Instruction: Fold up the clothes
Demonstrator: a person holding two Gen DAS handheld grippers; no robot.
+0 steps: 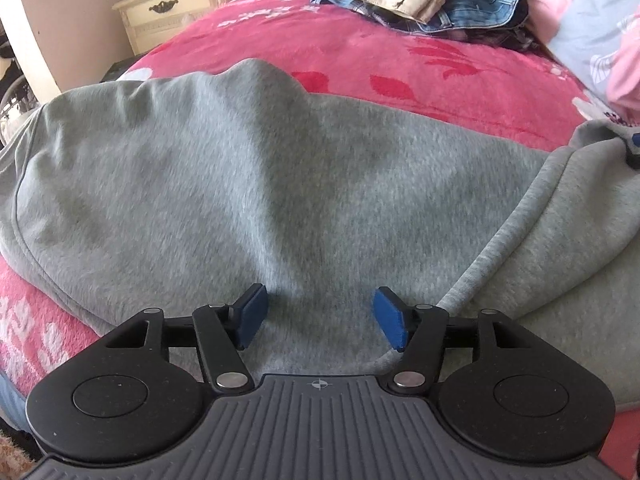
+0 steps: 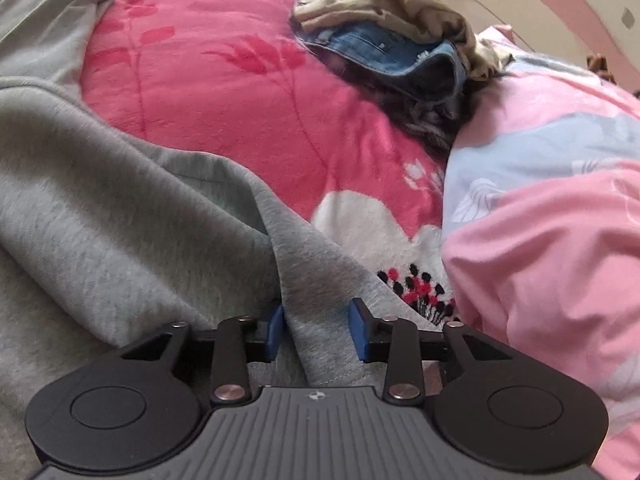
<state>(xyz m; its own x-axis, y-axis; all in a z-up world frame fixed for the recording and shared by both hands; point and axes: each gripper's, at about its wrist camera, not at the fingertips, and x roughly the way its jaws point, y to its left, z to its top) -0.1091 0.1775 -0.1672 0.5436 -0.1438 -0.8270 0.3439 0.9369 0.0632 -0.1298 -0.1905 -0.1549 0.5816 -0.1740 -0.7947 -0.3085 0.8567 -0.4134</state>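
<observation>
Two hand-held grippers work one grey sweatshirt (image 1: 280, 184) that lies spread across the near part of a bed covered by a pink floral blanket (image 1: 400, 60). In its own wrist view the left hand-held gripper (image 1: 318, 318) hangs just over the sweatshirt's broad, fleecy middle with its blue pads wide apart and nothing pinched between them; cloth only lies beneath the gap. The right hand-held gripper (image 2: 318, 330) sits at the garment's edge toward the bed's right side, near a pink and pale-blue quilt (image 2: 540, 240). Its jaws stand narrower, and a raised ridge of grey fabric runs up between them; the left pad touches that fold while the right pad seems just clear of it, so a firm grip cannot be confirmed. That ridge runs away from the right hand-held gripper toward the far side of the bed, roughly along the line it points, so this hand appears the nearer to a usable edge for the coming fold. A heap of other clothes, tan cloth (image 2: 384, 4) over blue denim (image 2: 400, 56), waits well apart near the far edge.
</observation>
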